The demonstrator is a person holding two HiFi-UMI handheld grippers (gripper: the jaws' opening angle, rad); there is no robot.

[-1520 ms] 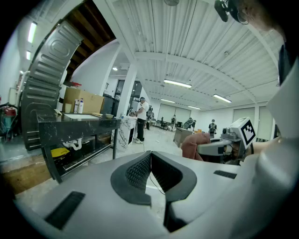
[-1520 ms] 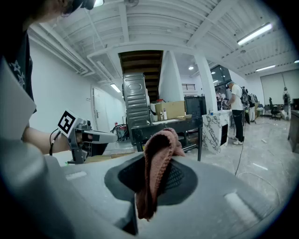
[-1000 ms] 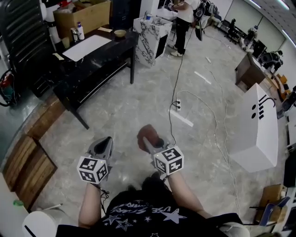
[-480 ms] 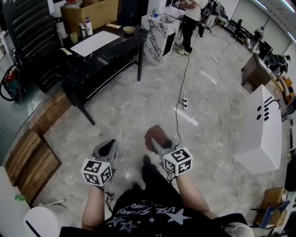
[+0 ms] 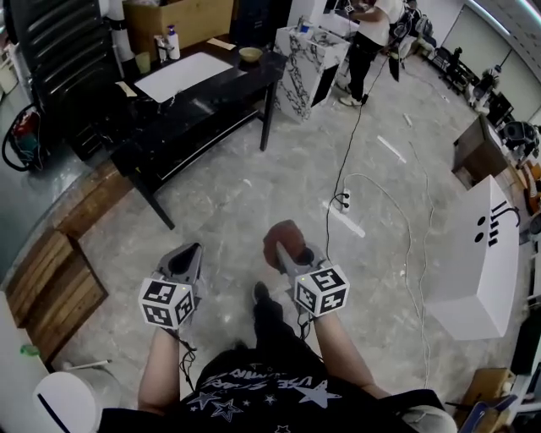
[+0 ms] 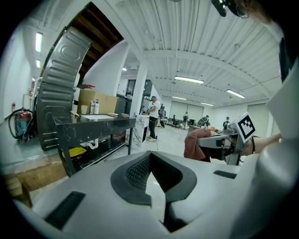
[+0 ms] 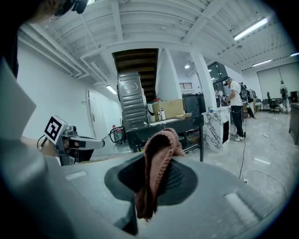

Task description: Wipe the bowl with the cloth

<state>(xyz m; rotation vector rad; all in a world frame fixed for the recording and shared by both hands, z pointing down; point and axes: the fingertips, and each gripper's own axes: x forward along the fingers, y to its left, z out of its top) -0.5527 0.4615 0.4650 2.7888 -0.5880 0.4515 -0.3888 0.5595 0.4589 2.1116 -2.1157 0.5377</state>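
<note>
The bowl (image 5: pixel 250 54) sits on the black tabletop (image 5: pixel 221 91), near its far right corner and just past a white sheet (image 5: pixel 177 76) lying on the same surface. The cloth (image 5: pixel 281 237), a reddish-brown rag, is well away from that tabletop. It is pinched between the clenched fingers of the right gripper (image 5: pixel 287 256), bunched above them with a tail hanging below. The left gripper (image 5: pixel 190 255) is beside the right one, equally far from the tabletop, with its fingers clenched together on nothing. Both grippers are held out over the marbled floor (image 5: pixel 228 203), pointing roughly toward the tabletop. A cardboard box (image 5: pixel 182 19) and small bottles (image 5: pixel 172 42) are at the tabletop's back edge.
</note>
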